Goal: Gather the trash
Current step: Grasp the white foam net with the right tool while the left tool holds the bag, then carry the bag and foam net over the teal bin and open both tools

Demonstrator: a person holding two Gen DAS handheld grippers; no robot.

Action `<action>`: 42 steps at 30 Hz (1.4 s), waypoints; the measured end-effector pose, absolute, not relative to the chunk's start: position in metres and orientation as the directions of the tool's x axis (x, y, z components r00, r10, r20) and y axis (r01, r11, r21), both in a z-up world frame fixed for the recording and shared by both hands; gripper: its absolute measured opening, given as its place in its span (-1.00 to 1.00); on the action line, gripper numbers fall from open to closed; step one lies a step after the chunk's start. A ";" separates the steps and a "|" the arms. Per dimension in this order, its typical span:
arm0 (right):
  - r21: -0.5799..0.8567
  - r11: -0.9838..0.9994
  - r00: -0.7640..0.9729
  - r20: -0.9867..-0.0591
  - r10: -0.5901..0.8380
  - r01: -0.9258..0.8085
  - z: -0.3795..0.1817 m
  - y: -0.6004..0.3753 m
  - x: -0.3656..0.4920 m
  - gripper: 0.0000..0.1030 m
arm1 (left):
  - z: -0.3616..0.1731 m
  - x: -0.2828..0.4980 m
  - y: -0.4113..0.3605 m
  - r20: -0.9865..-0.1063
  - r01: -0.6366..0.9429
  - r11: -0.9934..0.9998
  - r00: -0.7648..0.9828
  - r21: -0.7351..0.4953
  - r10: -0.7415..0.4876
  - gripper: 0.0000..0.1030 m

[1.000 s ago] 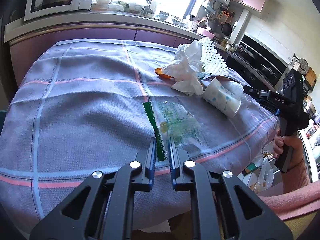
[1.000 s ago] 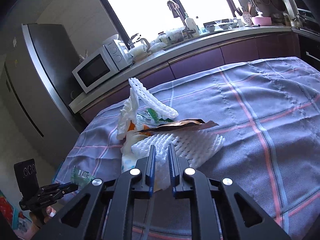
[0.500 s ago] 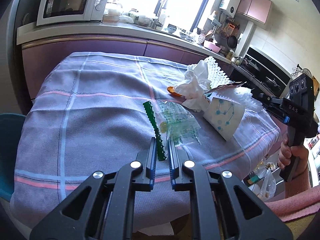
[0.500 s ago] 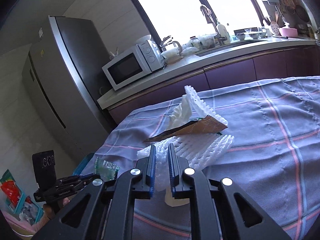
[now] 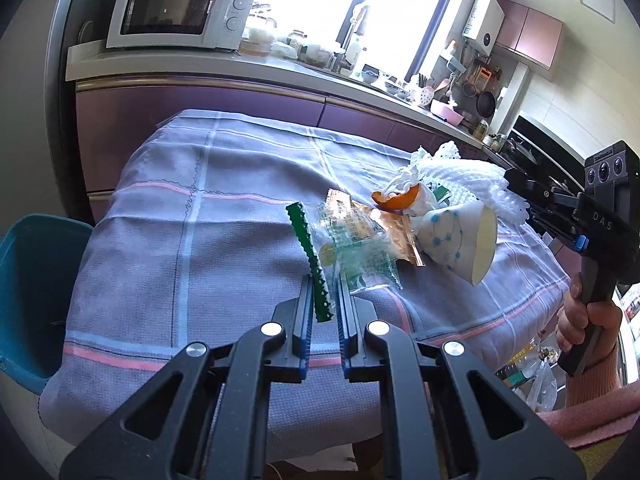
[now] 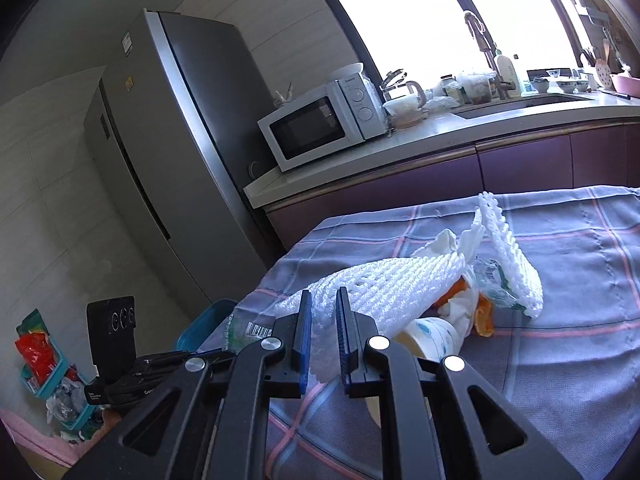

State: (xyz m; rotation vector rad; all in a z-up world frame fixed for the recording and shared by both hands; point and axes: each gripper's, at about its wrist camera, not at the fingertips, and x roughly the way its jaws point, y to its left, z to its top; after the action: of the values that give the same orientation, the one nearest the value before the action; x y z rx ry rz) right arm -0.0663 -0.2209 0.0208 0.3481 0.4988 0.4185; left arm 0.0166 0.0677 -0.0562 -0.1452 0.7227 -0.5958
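The left claw [image 5: 324, 296] is nearly closed, pinching the serrated green edge of a clear crinkled plastic wrapper [image 5: 352, 248] whose far part lies over the bench's lilac checked tablecloth [image 5: 208, 240]. The right claw [image 6: 322, 312] is likewise almost closed, gripping the near end of a white foam mesh fruit sleeve [image 6: 384, 284] lifted off the cloth. Under that sleeve lies a tipped white paper cup with blue dots [image 6: 430, 334], just beside a copper-coloured foil wrapper [image 5: 394, 232]. Behind it sit a curl of orange peel [image 5: 396, 200], crumpled white tissue [image 6: 460, 308] and a second white foam net [image 6: 508, 256]. A teal plastic bin [image 5: 36, 292] stands beside the bench's left end. Farther off, a white microwave [image 5: 180, 10] rests on the kitchen worktop.
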 end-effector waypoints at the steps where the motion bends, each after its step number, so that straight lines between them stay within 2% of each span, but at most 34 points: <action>1: 0.416 0.857 0.797 -0.380 0.469 -0.305 0.023 -0.219 -0.065 -0.79 | -0.056 0.017 0.071 -0.577 0.457 0.828 0.598 -0.325 -0.557 -0.77; 18: 0.439 0.761 0.680 -0.364 0.636 -0.477 0.028 -0.152 -0.014 -0.79 | -0.050 0.014 0.126 -0.561 0.337 0.881 0.679 -0.334 -0.472 -0.77; 30: 0.450 0.622 0.496 -0.376 0.783 -0.641 0.025 -0.053 0.028 -0.79 | -0.042 0.009 0.208 -0.562 0.133 0.941 0.773 -0.311 -0.295 -0.77; 42: 0.454 0.530 0.340 -0.435 0.834 -0.716 0.009 0.033 0.047 -0.79 | -0.060 0.013 0.278 -0.607 -0.047 0.954 0.780 -0.295 -0.149 -0.77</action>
State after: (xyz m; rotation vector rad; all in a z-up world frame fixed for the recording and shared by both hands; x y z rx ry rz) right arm 0.0474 0.0329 0.0094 0.1949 0.6850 1.0166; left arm 0.0131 0.2775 -0.0597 -0.3044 0.6761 -0.0559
